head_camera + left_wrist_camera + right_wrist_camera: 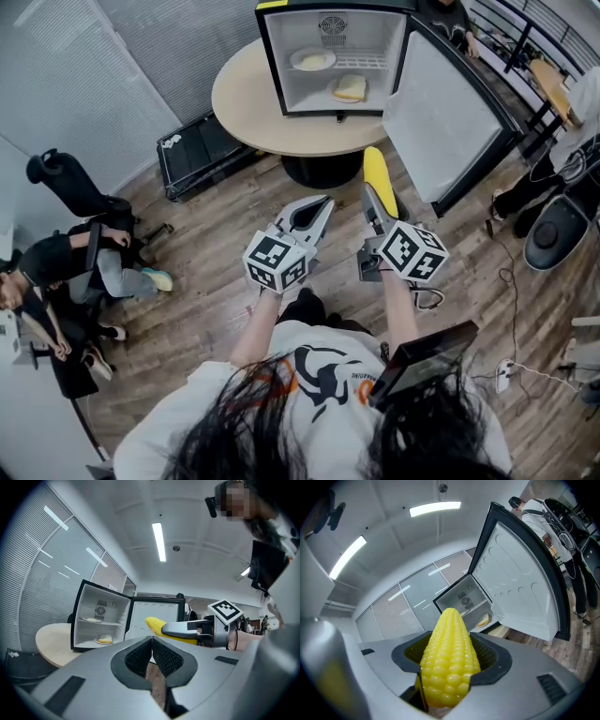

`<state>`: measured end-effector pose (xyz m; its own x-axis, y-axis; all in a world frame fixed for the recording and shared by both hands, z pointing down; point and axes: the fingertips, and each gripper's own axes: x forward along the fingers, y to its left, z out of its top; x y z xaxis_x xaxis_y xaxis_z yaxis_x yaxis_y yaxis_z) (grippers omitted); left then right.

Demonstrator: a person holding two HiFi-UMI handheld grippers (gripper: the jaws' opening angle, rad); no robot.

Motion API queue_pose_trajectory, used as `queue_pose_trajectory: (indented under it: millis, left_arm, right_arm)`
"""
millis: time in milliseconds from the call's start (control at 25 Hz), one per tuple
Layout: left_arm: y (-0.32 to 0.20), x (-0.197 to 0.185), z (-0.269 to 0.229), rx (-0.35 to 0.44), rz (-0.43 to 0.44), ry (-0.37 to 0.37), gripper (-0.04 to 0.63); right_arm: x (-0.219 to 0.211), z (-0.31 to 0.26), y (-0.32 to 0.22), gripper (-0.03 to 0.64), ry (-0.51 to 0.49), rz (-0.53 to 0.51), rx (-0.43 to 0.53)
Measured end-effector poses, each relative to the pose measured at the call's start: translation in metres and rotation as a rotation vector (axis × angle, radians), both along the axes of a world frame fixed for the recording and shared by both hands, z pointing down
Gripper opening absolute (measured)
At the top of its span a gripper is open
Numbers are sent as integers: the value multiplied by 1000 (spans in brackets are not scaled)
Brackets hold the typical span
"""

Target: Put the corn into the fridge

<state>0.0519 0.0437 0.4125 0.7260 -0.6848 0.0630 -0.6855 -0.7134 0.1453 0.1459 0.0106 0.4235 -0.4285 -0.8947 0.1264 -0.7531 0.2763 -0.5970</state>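
Observation:
A yellow corn cob [449, 660] stands between the jaws of my right gripper [450, 667], which is shut on it. In the head view the corn [379, 173] points toward the small fridge [333, 58] on the round table [246, 103], a short way in front of it. The fridge door [448, 108] hangs wide open to the right. Inside, a plate [312, 60] rests on the shelf and a piece of bread [350, 88] lies on the fridge floor. My left gripper [319, 216] is shut and holds nothing, level with the right gripper [374, 214]. The left gripper view shows the corn [161, 627] at its right.
A seated person [66, 272] is at the left beside a black office chair [70, 183]. A black case [202, 150] lies on the wooden floor by the table. More chairs and cables [553, 230] stand at the right.

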Motion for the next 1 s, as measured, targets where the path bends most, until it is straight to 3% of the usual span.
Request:
queue_pose_trajectory:
  millis: [480, 1000]
  left_arm:
    - [-27, -9, 12, -27, -27, 2, 11]
    - [-107, -24, 15, -24, 10, 19, 12]
  right_arm:
    - [-6, 15, -24, 256, -4, -21, -32]
    - [-22, 19, -96, 256, 3, 8, -53]
